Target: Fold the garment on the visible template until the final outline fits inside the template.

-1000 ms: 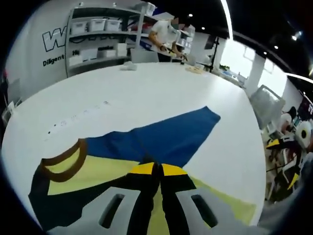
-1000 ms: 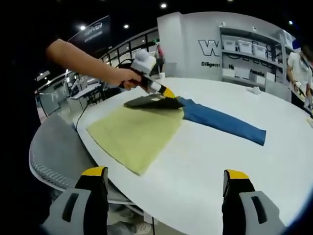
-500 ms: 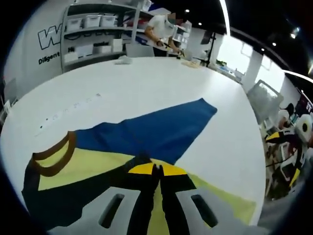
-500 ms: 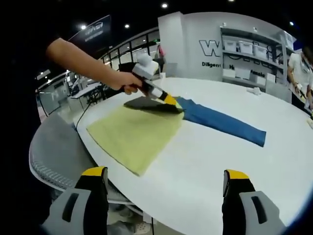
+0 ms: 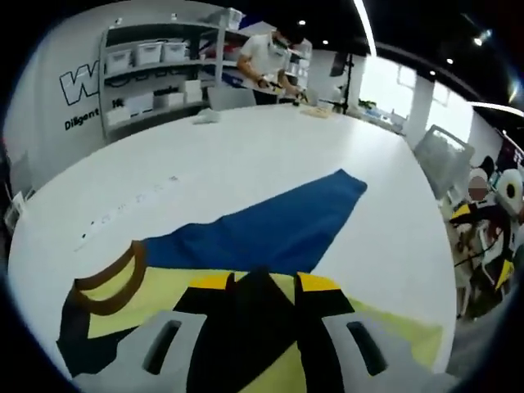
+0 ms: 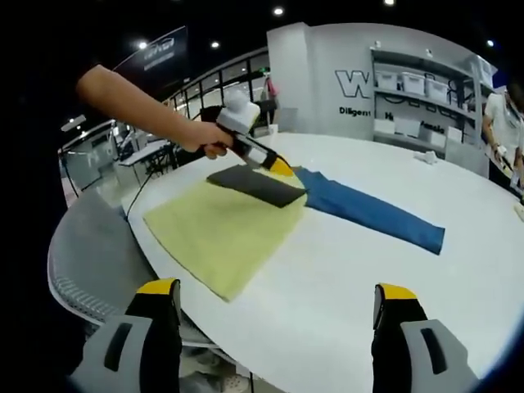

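Note:
The garment lies flat on the white table (image 6: 393, 278): a pale yellow body (image 6: 221, 229), a blue sleeve (image 6: 377, 214) stretched to the right, and a black sleeve (image 6: 258, 184) folded onto the yellow. In the left gripper view the blue sleeve (image 5: 270, 229) runs away from me, a brown collar (image 5: 106, 282) sits at the left, and the black sleeve (image 5: 258, 315) lies between my jaws. My left gripper (image 5: 264, 282) is open just over that black sleeve; a person's hand holds the left gripper (image 6: 277, 167) at the sleeve's far edge. My right gripper (image 6: 278, 291) hangs open and empty off the table's near edge.
A grey mesh chair (image 6: 82, 254) stands beside the table near the yellow body. Shelves with white bins (image 5: 155, 74) line the far wall, and a person (image 5: 266, 57) works behind the table. Another chair (image 5: 438, 155) stands at the table's right side.
My left gripper's jaws have parted and let go of the black sleeve, which now lies flat on the yellow body. The right gripper has stayed put.

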The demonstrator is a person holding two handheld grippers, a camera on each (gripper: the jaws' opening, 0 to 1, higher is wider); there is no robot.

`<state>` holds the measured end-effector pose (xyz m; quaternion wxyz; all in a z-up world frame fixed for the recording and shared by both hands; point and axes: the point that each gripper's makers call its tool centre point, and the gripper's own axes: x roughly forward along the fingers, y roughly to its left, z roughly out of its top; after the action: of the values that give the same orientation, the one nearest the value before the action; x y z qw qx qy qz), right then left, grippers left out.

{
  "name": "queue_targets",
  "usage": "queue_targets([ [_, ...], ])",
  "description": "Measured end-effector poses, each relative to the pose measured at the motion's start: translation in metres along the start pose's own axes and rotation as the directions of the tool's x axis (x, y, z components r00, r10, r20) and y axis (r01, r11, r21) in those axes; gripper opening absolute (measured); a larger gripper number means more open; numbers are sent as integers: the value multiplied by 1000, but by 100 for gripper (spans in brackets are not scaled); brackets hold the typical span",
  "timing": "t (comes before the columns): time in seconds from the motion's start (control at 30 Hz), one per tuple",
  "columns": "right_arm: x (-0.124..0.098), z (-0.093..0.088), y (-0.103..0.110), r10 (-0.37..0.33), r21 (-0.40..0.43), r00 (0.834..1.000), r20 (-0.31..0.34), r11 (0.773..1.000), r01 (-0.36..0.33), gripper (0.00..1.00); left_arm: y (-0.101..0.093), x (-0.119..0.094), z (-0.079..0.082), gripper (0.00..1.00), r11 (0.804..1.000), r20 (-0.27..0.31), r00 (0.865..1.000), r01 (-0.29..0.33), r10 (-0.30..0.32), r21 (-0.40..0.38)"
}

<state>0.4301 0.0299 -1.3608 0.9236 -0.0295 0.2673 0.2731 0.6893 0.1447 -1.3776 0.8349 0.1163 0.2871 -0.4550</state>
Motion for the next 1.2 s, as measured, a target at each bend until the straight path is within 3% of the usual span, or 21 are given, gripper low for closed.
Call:
queue_targets([
  [0.17, 3, 5, 0, 5, -10, 1000, 6, 1000, -5, 97, -1, -5, 1, 37, 1000, 1, 1000, 13, -13, -3],
  [0.27, 5, 7, 0, 8, -18, 1000, 5, 1000, -8, 97, -8, -9, 2, 39, 999, 7, 999, 33, -33, 34],
  [0.33, 7, 10, 0, 9, -22, 1000, 8, 1000, -9, 97, -8, -10, 0, 44, 999, 3, 1000, 31, -31, 31],
  [0.57, 11, 17, -4, 12, -33, 1000, 22, 999, -11, 97, -7, -21, 0, 64, 990, 11, 1000, 26, -28, 140],
  [0.73, 13, 22, -6, 14, -35, 999, 32, 999, -13, 97, -5, -29, -2, 77, 989, 11, 1000, 12, -14, 150],
  [1.03, 14, 28, -6, 22, -40, 999, 47, 999, -20, 97, -6, -40, -7, 84, 988, 2, 1000, 15, -16, 156],
  [1.2, 12, 30, -9, 20, -46, 998, 52, 999, -18, 97, -9, -46, -8, 87, 978, 1, 1000, 28, -29, 205],
])
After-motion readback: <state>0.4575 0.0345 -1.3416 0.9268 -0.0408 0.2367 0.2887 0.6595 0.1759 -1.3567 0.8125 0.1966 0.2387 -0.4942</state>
